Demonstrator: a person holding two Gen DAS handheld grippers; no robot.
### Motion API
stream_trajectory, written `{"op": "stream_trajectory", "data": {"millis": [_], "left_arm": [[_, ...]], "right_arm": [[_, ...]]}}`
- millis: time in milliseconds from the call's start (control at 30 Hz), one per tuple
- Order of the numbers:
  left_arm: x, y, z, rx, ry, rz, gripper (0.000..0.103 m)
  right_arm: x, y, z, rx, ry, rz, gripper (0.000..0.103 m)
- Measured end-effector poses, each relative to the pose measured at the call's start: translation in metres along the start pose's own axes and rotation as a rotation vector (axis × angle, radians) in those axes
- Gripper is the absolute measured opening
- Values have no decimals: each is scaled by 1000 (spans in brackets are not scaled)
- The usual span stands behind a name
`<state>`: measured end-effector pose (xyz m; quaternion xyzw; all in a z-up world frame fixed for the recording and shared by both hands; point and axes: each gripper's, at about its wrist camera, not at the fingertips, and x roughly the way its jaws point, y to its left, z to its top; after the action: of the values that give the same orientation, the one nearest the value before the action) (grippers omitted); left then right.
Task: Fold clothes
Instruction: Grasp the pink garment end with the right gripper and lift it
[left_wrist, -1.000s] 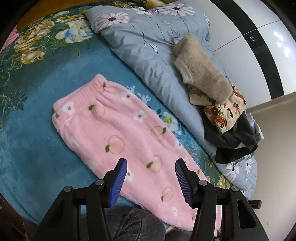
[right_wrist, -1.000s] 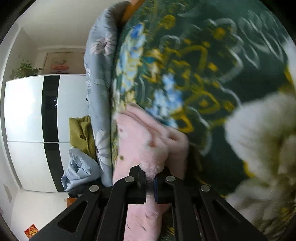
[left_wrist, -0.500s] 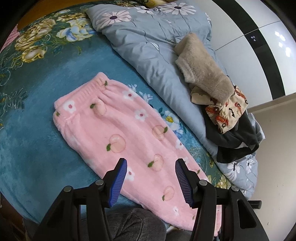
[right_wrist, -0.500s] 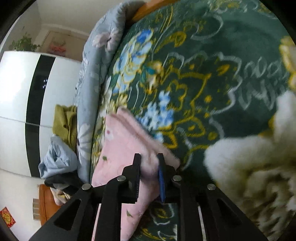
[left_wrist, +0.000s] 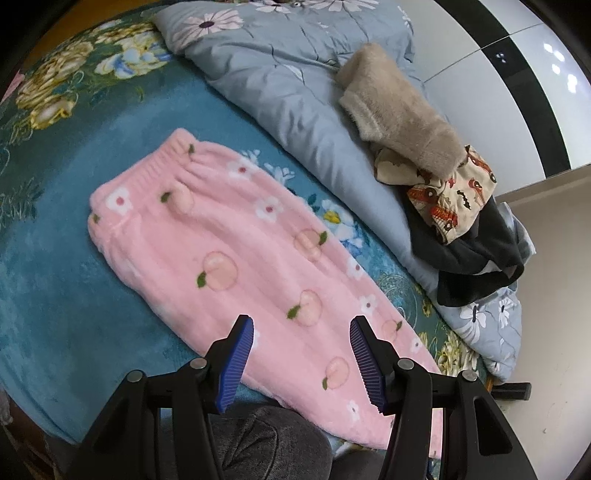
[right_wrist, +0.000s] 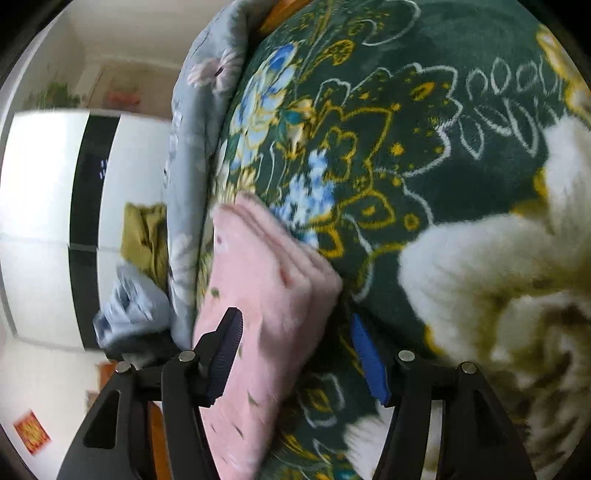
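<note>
Pink fleece trousers with peach and flower print (left_wrist: 236, 254) laid flat on a teal floral bedspread (left_wrist: 55, 258).
The left gripper (left_wrist: 301, 354) is held half open and empty above them; the right gripper (right_wrist: 295, 354) is seen opening, its jaws clear of the trousers' corner between them.

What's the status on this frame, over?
Left tool open, hovering over pink pants. Right tool opening, pants' waistband corner between pads, unpressed. Nothing blocking.
</note>
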<state>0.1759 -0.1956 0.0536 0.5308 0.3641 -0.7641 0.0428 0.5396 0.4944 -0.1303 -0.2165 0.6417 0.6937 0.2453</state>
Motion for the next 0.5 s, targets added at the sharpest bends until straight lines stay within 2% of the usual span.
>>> {"op": "stream_trajectory", "data": {"millis": [133,167,200,233,300,367,400,500], "left_arm": [[-1,4,1,-11,-6,-2,59],[-1,5,0,-13,-3,-3,59],[0,7,-1,-14,1,-5,59],[0,8,-1,-17,3,-8,59],[-1,11,-2,-22,3,-18,59],[-3,15,-3,-27,-2,-29,59],[-5,17,-3,-29,-6,-31,59],[-8,27,-2,-48,-14,-44,59]], "right_arm": [[8,3,6,26,-18,3,62],[10,5,7,32,-18,6,59],[12,7,7,35,-11,14,47],[14,9,7,34,3,11,41],[15,20,6,4,13,-7,22],[16,31,5,-26,23,-25,18],[13,39,4,-46,20,-12,15],[5,66,1,-112,12,27,14]]}}
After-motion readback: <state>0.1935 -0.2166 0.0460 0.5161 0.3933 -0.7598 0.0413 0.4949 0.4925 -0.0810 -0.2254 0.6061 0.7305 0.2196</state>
